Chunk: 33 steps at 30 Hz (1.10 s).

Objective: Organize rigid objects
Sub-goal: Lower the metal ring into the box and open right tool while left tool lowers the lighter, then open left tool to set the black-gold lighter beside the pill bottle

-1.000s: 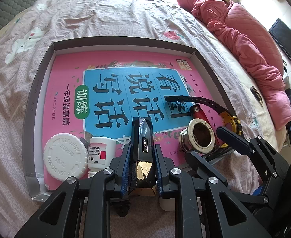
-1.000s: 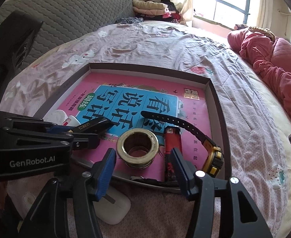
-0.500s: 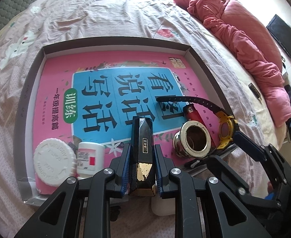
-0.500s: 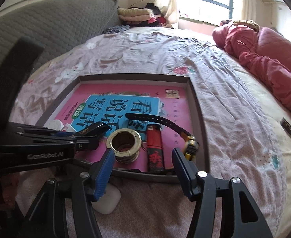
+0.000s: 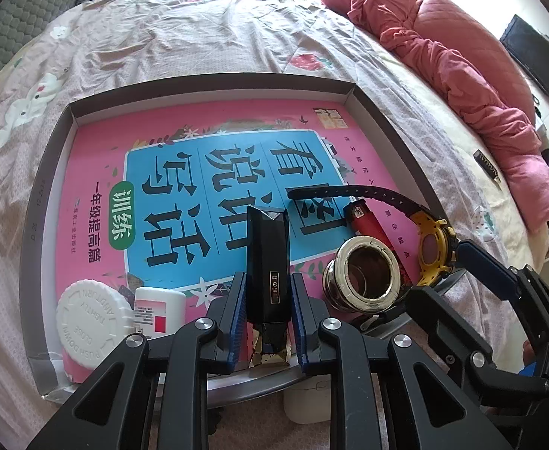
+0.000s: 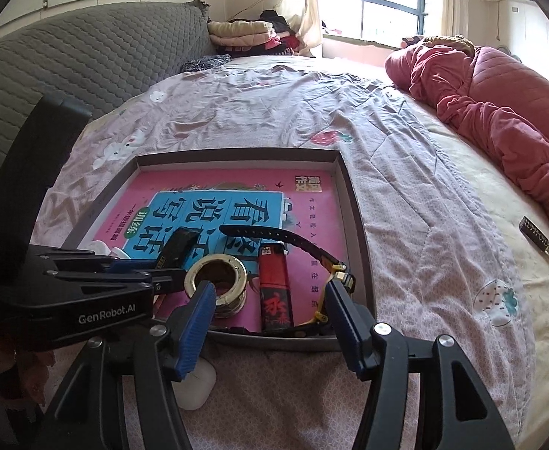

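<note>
While the white bottle (image 5: 89, 328), metal ring (image 5: 364, 279), red lighter (image 6: 274, 287) and watch (image 5: 433, 251) already lie in the tray (image 5: 42, 202), the left gripper (image 5: 268, 317) pinches a black faceted tube (image 5: 267, 258) over the tray's near edge, the right gripper (image 6: 268, 322) hangs spread and empty, and a white case (image 6: 195, 386) waits outside.

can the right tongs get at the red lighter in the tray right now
Probably yes. The right tongs are open and empty, and the red lighter lies flat just ahead, with the brass ring and watch beside it.

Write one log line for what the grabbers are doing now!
left gripper: shut on black box | right gripper: open, empty | tray: holds lighter
</note>
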Each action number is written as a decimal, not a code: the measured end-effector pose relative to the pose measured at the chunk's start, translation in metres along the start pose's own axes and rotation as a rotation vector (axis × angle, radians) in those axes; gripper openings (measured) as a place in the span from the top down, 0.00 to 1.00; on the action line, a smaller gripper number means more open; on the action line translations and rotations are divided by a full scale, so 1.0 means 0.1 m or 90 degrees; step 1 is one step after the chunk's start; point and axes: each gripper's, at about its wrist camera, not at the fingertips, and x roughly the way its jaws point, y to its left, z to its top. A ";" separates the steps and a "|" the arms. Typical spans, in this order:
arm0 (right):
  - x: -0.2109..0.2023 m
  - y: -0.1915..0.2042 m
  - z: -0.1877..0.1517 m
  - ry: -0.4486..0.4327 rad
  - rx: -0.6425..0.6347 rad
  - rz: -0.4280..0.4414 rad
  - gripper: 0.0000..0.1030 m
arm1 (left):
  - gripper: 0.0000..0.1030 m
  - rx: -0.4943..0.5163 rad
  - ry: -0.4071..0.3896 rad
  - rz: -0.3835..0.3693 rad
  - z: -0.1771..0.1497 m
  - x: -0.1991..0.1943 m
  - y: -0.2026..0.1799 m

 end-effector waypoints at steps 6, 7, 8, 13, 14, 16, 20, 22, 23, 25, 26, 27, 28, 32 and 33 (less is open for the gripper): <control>0.00 0.04 0.00 -0.002 -0.005 -0.004 0.42 | 0.78 -0.004 0.002 -0.005 0.01 0.01 0.01; 0.00 0.04 0.00 -0.003 -0.006 -0.005 0.42 | 0.78 -0.005 0.002 -0.005 0.01 0.01 0.01; 0.00 0.04 0.00 -0.003 -0.006 -0.007 0.42 | 0.78 -0.005 0.002 -0.005 0.01 0.01 0.00; -0.03 0.04 0.01 -0.009 -0.006 -0.016 0.42 | 0.77 -0.005 0.006 -0.011 0.03 0.01 0.02; -0.04 0.04 0.02 -0.011 -0.005 -0.018 0.42 | 0.77 -0.006 0.008 -0.012 0.03 0.01 0.03; -0.05 0.05 0.02 -0.012 -0.006 -0.017 0.42 | 0.77 -0.006 0.009 -0.008 0.04 0.01 0.02; -0.05 0.07 0.03 -0.010 -0.011 -0.016 0.42 | 0.77 -0.004 0.012 -0.005 0.03 0.00 0.02; -0.06 0.07 0.03 -0.010 -0.012 -0.017 0.42 | 0.76 -0.005 0.012 -0.004 0.02 -0.01 0.02; -0.07 0.07 0.03 -0.010 -0.011 -0.017 0.42 | 0.76 -0.005 0.012 -0.003 0.01 -0.02 0.02; -0.07 0.06 0.04 -0.010 -0.010 -0.018 0.41 | 0.75 -0.006 0.012 -0.003 0.00 -0.02 0.03; -0.08 0.06 0.05 -0.012 -0.009 -0.020 0.41 | 0.75 -0.007 0.012 -0.004 0.00 -0.03 0.03; -0.09 0.05 0.05 -0.012 -0.008 -0.020 0.41 | 0.73 -0.007 0.011 -0.004 0.00 -0.04 0.03; -0.09 0.05 0.05 -0.011 -0.007 -0.020 0.41 | 0.73 -0.008 0.009 -0.004 -0.01 -0.06 0.03; -0.09 0.04 0.05 -0.010 -0.004 -0.027 0.41 | 0.59 -0.017 0.003 -0.011 -0.03 -0.12 0.07; -0.10 0.03 0.05 -0.010 -0.003 -0.028 0.41 | 0.57 -0.019 -0.001 -0.012 -0.04 -0.13 0.07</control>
